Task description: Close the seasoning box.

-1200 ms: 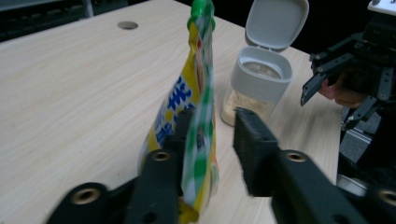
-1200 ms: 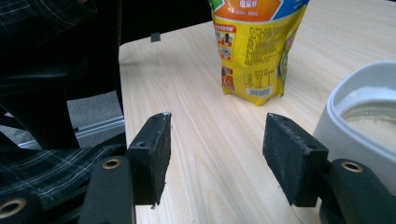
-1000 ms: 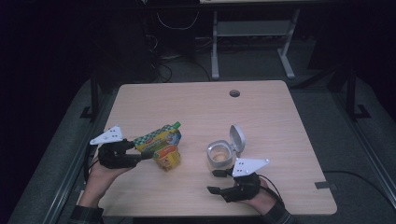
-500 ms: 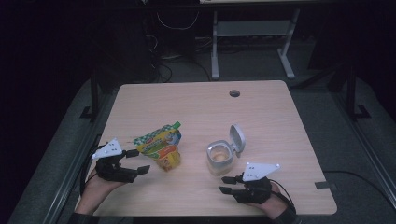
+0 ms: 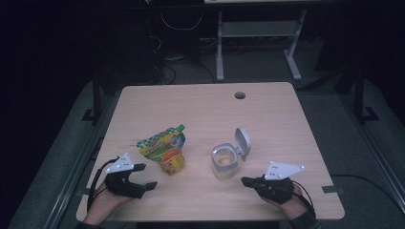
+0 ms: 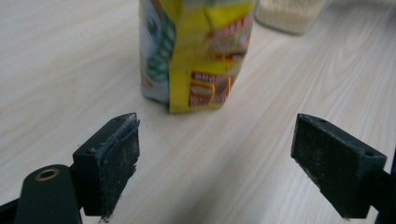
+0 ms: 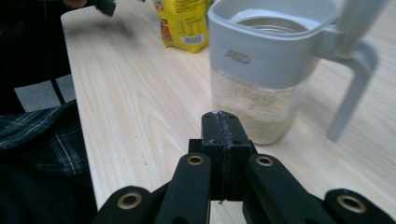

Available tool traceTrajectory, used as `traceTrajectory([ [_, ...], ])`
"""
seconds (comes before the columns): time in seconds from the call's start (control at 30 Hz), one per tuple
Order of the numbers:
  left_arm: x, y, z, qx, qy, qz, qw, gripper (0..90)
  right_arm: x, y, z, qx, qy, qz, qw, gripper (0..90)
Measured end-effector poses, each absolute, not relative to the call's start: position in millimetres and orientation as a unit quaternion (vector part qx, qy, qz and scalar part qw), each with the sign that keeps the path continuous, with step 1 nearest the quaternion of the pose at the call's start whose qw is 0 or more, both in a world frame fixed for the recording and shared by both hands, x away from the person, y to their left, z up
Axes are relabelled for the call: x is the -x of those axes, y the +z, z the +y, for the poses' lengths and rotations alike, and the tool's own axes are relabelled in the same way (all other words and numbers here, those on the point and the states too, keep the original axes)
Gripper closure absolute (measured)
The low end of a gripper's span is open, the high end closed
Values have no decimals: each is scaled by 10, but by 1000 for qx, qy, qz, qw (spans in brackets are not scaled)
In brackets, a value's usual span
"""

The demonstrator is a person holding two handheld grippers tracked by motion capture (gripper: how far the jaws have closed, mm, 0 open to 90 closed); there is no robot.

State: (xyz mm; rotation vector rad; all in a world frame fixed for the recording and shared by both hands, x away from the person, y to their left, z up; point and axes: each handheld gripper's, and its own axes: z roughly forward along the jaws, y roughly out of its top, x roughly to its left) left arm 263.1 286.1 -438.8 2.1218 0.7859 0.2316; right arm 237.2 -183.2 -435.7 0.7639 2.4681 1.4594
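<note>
Pouch (image 5: 165, 151): we see it upright, table's (image 5: 200, 105) near-left part, just ahead of left gripper (image 5: 143, 176).
Jar (image 5: 225, 161): right of pouch, lid flipped up; pale grains inside, per right gripper view.
L claw: jaws spread, just been opening, nothing between.
R claw (image 5: 246, 181): pressed together, empty, near jar.

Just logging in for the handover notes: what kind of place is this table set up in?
Probably a lab or workshop recording bay, not a kitchen: a bare wooden table with a cable hole, loose cables on dark carpet behind, and a grey metal stand. On it stand only a snack pouch and an open-lidded jar.
</note>
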Motion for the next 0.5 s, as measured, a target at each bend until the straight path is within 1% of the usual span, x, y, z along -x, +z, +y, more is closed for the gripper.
traceTrajectory([
  [0.2,-2645,-4443,2830,-850,87,311,417,139,-2485,-4280,-1996,-277,495,816,109,897],
  [0.23,-2649,-4453,2821,-853,88,307,413,136,-2526,-4231,-2071,-290,500,807,120,897],
  [0.3,-2648,-4464,2807,-853,86,308,412,121,-2577,-4194,-2146,-300,509,797,128,898],
  [0.5,-2644,-4490,2782,-860,90,308,398,82,-2744,-4110,-2227,-315,516,785,138,898],
])
